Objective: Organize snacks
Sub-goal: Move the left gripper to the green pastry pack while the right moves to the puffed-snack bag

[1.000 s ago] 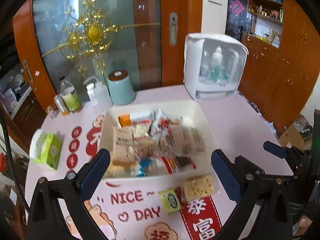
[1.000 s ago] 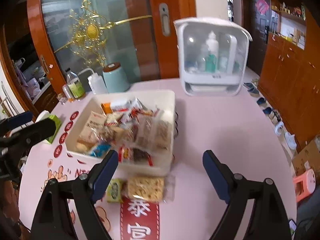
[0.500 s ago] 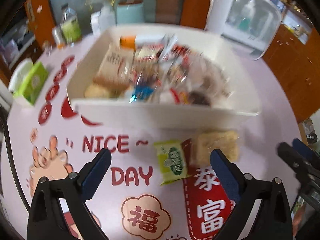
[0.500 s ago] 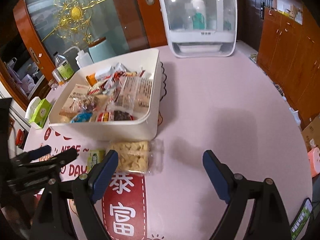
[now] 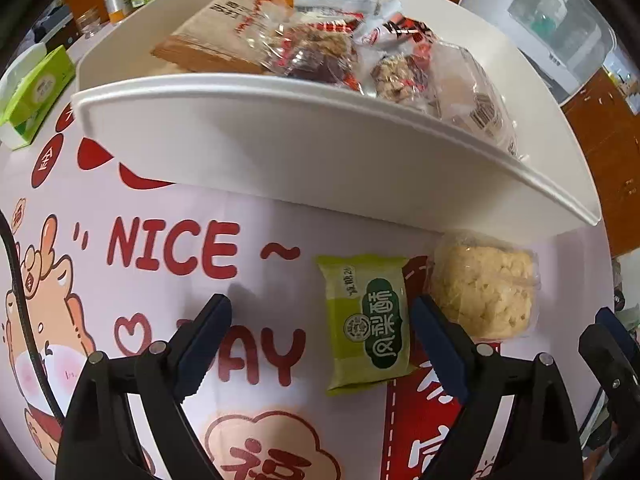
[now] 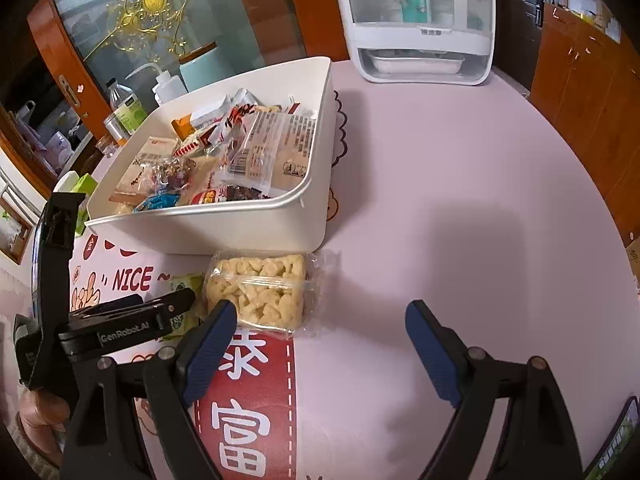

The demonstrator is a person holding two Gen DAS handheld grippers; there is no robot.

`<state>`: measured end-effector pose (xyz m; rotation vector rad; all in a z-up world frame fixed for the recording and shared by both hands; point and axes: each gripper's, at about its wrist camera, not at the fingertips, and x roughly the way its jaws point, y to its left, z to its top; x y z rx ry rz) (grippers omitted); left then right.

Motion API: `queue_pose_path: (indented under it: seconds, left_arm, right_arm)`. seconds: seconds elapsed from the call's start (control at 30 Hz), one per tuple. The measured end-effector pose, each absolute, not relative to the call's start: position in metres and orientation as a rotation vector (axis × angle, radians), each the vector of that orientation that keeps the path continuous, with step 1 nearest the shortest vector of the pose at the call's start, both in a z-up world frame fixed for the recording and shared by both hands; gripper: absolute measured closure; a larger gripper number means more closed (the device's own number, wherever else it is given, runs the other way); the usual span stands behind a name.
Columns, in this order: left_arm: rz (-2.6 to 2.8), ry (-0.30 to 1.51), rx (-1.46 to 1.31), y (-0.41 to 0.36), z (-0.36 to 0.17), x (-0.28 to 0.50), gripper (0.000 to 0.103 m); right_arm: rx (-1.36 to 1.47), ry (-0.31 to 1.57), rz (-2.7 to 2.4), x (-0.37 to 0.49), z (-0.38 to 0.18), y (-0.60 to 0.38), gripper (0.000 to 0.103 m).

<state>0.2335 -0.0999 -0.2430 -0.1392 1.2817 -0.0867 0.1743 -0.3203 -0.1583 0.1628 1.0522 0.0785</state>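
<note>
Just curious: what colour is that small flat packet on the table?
Green packet, clearest in left wrist view.

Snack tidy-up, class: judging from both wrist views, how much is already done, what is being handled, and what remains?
Done: most snacks are piled in the white bin. In hand: nothing yet; the left gripper is open, its jaws either side of the green pastry packet on the table. The right gripper is open and empty beside the clear-wrapped rice crisp cake. Left: both packets still lie outside the bin.
</note>
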Motion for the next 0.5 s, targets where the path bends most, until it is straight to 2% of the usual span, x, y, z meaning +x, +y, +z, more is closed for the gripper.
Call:
queue_pose_path:
  seconds: [0.3,0.37,0.5]
  left_arm:
    - [-0.059,1.276,-0.041,-0.107,-0.249,0.235,0.013]
    - [-0.058,1.268,-0.019,-0.107,-0.25,0.235,0.017]
    - [-0.07,1.248,0.033,-0.097,-0.247,0.228,0.037]
  right_arm:
    - [0.144,1.077,0.102,0.179,-0.17,-0.305,0.016]
    - [0.137,1.08,0.106,0.18,-0.173,-0.299,0.016]
    - [0.133,1.089,0.106,0.184,-0.178,-0.29,0.016]
